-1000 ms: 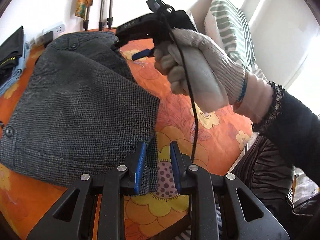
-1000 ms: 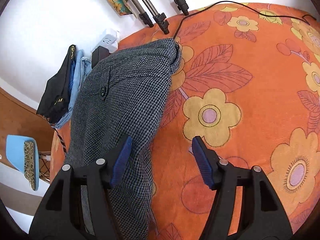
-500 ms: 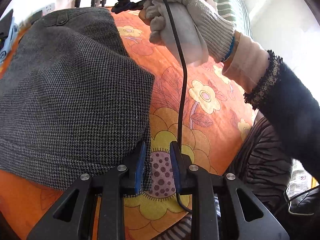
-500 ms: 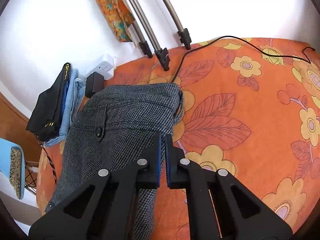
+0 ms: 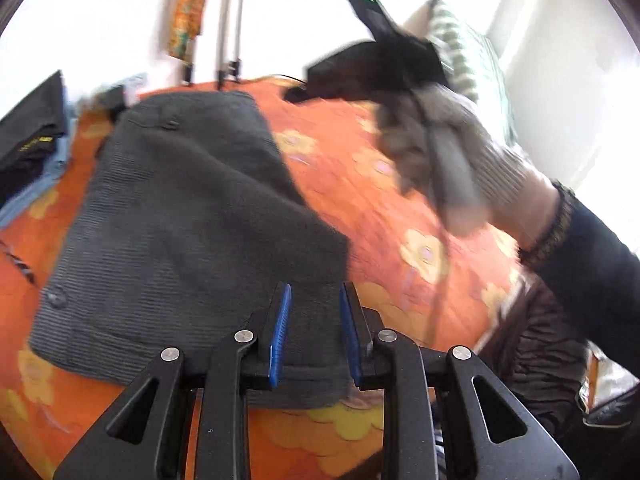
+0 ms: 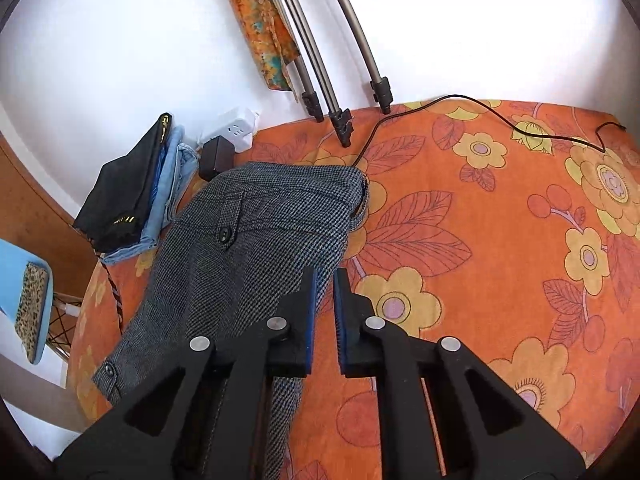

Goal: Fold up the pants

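Across the left and centre of both frames, the grey houndstooth woven pants (image 6: 256,248) lie folded on the orange flower-print bedspread (image 6: 500,240). The left gripper (image 5: 314,330) stands parted with the lower cloth corner between its blue pads, apparently not clamped. The right gripper (image 6: 325,316) is nearly closed beside the pants' right edge, gripping nothing. The fabric looks soft, thickish and limp, probably best pinched at corners or the waistband.

Pants (image 6: 256,248) lie on the bedspread (image 6: 500,240), folded clothes (image 6: 132,196) stacked to their left, a power strip (image 6: 234,130) and tripod legs (image 6: 340,92) behind (against the wall), a cable (image 6: 500,118) trailing right.
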Tool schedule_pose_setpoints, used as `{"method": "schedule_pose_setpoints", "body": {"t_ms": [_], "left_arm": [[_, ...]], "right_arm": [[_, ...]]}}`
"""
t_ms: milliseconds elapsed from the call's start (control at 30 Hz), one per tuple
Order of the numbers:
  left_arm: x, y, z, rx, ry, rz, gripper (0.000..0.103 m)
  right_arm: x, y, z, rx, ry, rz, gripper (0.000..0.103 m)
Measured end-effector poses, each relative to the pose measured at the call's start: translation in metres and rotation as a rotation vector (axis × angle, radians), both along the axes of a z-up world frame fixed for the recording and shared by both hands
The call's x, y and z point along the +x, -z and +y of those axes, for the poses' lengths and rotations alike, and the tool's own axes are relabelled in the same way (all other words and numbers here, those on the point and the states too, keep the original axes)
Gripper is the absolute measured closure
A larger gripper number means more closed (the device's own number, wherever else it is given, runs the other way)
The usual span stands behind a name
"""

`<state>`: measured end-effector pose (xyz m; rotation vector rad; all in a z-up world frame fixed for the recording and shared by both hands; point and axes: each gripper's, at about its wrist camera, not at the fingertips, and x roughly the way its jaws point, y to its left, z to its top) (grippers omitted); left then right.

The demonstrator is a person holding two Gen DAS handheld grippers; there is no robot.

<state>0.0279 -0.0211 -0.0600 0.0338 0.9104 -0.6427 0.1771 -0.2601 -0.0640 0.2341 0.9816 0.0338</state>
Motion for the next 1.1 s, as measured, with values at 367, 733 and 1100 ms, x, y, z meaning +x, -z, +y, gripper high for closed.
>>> {"method": "schedule_pose_setpoints", "body": {"t_ms": [367,733,1100], "left_arm": [[0.044,0.048,0.079,0.103,-0.281,0.121,0.08],[0.022,0.043,0.103,0.11,-0.286,0.087,0.088],[0.061,-0.002,0.13,-0.014,-0.359,0.021,0.062]], "right_arm": [[-0.013,0.048,0.073,-0.071,-0.226,0.107,0.094],[-0.001,0.065,0.066,-0.148,-0.183,0.132,0.086],[-0.049,0.02,0.055,-0.088,-0.125,0.056,0.046]]}}
